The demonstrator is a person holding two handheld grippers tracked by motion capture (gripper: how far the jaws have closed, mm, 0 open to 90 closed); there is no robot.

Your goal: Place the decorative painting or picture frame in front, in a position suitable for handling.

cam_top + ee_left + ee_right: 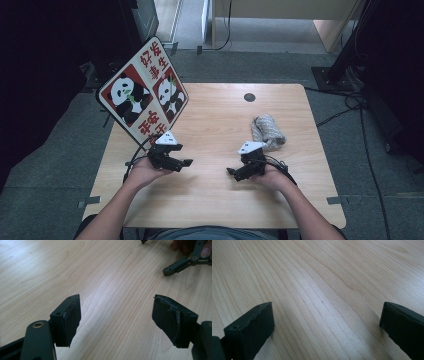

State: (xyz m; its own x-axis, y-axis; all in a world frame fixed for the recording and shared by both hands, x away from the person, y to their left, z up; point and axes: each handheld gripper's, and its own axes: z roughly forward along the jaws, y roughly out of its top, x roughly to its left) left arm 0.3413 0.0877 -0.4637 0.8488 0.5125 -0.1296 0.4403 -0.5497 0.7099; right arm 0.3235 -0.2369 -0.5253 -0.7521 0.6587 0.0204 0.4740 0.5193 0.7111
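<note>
Both tongs [186,162] [231,172] gape over bare table [215,130]; cloth [268,131] and panda sign [144,90] beyond.

Black grippers, pale wood-grain table [215,190], grey-beige cloth [267,131], red-white panda sign [144,90].

Pale wooden table top [210,195]: light grain lines, smooth, soft matt sheen in both gripper views.

Black plastic left gripper [116,320]: matt jaw blocks, dull rubbery pads, the right one torn rough at the edge; brass-coloured metal rivet at the arm joint.

Black plastic right gripper [327,330]: matt, pad edge wavy.

Grey-beige crumpled cloth [267,131]: coarse, knitted-looking.

Panda sign board [144,90]: smooth, printed, slightly glossy.
</note>
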